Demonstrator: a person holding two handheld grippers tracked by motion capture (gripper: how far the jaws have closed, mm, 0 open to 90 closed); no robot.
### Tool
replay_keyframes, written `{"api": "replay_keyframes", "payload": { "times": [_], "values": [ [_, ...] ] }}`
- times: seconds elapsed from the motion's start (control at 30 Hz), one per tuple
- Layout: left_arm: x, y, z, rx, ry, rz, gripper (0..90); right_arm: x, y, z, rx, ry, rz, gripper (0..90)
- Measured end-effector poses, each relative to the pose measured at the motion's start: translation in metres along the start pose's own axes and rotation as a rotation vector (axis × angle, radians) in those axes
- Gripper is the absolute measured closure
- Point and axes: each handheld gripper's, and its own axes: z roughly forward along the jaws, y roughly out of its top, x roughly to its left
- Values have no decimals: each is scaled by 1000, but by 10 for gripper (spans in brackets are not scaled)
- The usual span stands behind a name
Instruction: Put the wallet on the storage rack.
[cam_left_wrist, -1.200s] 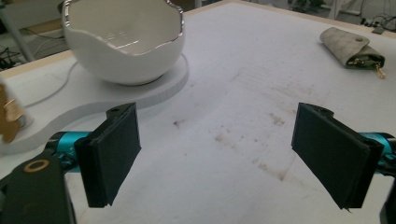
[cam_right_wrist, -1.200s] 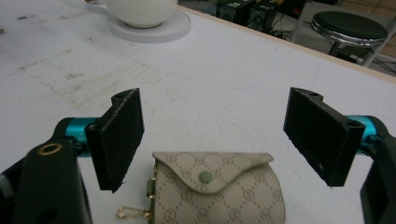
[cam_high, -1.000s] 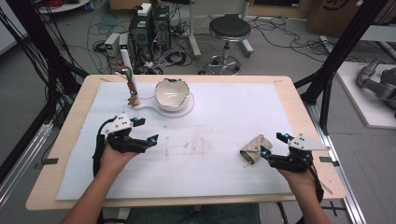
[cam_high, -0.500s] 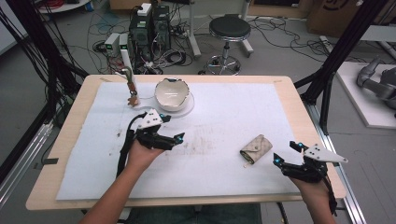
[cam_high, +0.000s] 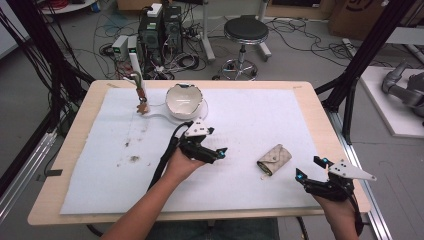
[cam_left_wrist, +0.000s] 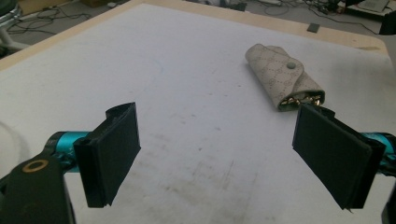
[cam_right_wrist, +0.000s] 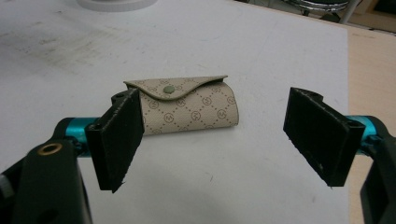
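High view: going left to right across the white mat (cam_high: 250, 115), a small brown object on a stand (cam_high: 142, 102) sits at the far left, and just right of it a white bowl (cam_high: 185, 100) rests on a plate. Nearer, around the middle of the table, the left gripper (cam_high: 219, 153) hovers with its jaws pointing right, toward the key pouch (cam_high: 274, 160). That beige, monogram-patterned pouch lies flat on the mat, right of centre and toward the near edge. At the near right corner the right gripper (cam_high: 309, 168) points left and slightly far, also at the pouch.

Both claws stand wide apart and hold nothing. In the left gripper view the key pouch (cam_left_wrist: 285, 77) lies ahead and off to the right of the gap between the pads, its long axis running diagonally, with its open end and a glimpse of metal keys turned toward the near right jaw. In the right gripper view the key pouch (cam_right_wrist: 187, 106) lies ahead and left of the centre line, snap flap up, long axis crosswise to the jaws, its left end hidden behind the left pad.

The pouch lies between the two grippers; the right one looks slightly nearer, and I judge it better lined up.
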Motion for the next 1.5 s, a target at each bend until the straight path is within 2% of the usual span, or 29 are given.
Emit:
{"api": "replay_keyframes", "payload": {
  "times": [0.1,0.3,0.4,0.5,0.6,0.7,0.8,1.0,1.3,1.5],
  "values": [
    [-7,7,13,0,-21,0,149,1,-1,-1,6,-1,-1,206],
    [-21,17,42,38,-52,48,148,2,-2,-4,9,-18,-7,206],
    [-25,19,50,42,-61,49,149,2,-4,-7,7,-26,-9,206],
    [-33,22,66,44,-97,40,149,1,-6,-10,7,-31,-5,206],
    [-36,22,73,55,-100,49,149,-1,-9,-14,8,-39,4,206],
    [-38,21,82,55,-98,24,148,-4,-12,-19,2,-55,18,206],
    [-38,20,88,62,-104,18,147,-5,-14,-21,8,-58,33,206],
    [-43,20,105,89,-109,18,141,-6,-16,-24,12,-70,34,206],
    [-63,19,134,131,-136,14,141,-7,-18,-26,20,-79,26,206],
    [-72,18,147,158,-127,26,141,-6,-19,-25,26,-79,24,206]
  ]
}}
